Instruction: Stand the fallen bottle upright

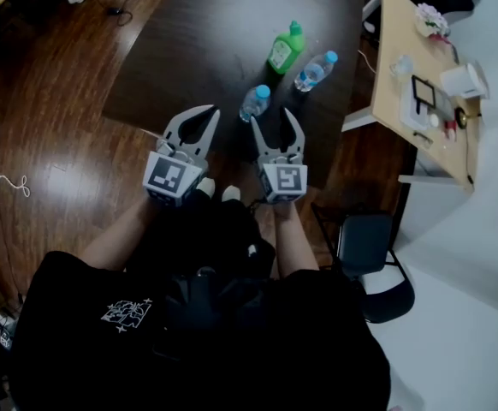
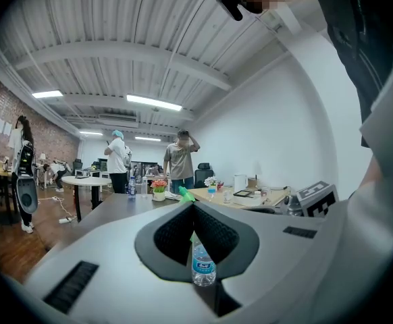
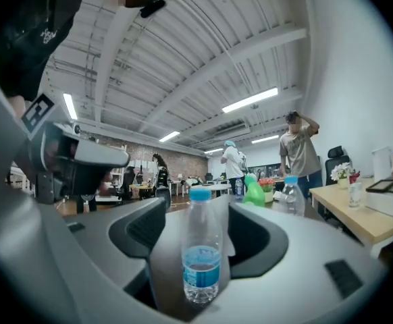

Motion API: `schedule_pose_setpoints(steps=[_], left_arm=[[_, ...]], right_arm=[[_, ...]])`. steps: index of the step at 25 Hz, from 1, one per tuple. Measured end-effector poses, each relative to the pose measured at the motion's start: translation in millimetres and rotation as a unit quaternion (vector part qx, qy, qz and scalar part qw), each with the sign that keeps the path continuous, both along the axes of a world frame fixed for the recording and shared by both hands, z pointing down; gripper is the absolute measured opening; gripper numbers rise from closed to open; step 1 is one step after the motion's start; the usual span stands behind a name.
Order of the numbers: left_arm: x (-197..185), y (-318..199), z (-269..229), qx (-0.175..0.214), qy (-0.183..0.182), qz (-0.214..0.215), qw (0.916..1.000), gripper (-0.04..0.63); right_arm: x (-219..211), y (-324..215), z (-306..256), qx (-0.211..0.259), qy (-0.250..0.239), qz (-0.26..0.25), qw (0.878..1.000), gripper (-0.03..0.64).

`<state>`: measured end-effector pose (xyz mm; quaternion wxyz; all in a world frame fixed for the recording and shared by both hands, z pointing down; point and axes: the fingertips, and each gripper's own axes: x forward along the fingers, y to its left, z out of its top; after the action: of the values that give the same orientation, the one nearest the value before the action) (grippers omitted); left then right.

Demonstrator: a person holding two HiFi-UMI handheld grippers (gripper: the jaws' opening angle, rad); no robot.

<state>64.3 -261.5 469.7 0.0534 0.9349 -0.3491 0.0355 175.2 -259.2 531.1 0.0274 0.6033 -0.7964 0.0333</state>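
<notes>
Clear bottle [image 1: 254, 103] blue cap; green bottle [image 1: 285, 50]; dark brown table [image 1: 198, 41].

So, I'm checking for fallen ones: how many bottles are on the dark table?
3. One clear bottle stands just ahead of the right gripper, a green bottle farther back, a second clear bottle right of it. The table's far end is cut off.
</notes>
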Motion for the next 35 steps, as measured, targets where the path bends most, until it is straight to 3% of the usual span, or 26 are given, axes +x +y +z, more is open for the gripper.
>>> schedule_pose_setpoints(steps=[7, 9, 15, 23, 30, 35], left_arm=[[7, -1, -31, 0.005, 0.013, 0.005, 0.9999, -0.009], [7, -3, -36, 0.007, 0.02, 0.001, 0.9998, -0.009], [13, -2, -46, 0.024, 0.02, 0.015, 0.9994, -0.009], [11, 2, -56, 0.032, 0.034, 0.049, 0.9977, -0.01], [7, 9, -57, 0.031, 0.043, 0.074, 0.9959, -0.009], [-8, 34, -69, 0.058, 0.042, 0.073, 0.9948, -0.009]], right_arm=[[12, 40, -58, 0.011, 0.013, 0.012, 1.0, 0.04], [14, 45, -68, 0.019, 0.019, 0.013, 1.0, -0.003], [23, 54, -93, 0.027, 0.001, 0.041, 0.999, -0.003], [16, 67, -107, 0.025, 0.023, 0.066, 0.997, 0.003], [7, 87, -131, 0.061, 0.003, 0.089, 0.994, 0.003], [-2, 116, -141, 0.077, -0.007, 0.084, 0.993, 0.002]])
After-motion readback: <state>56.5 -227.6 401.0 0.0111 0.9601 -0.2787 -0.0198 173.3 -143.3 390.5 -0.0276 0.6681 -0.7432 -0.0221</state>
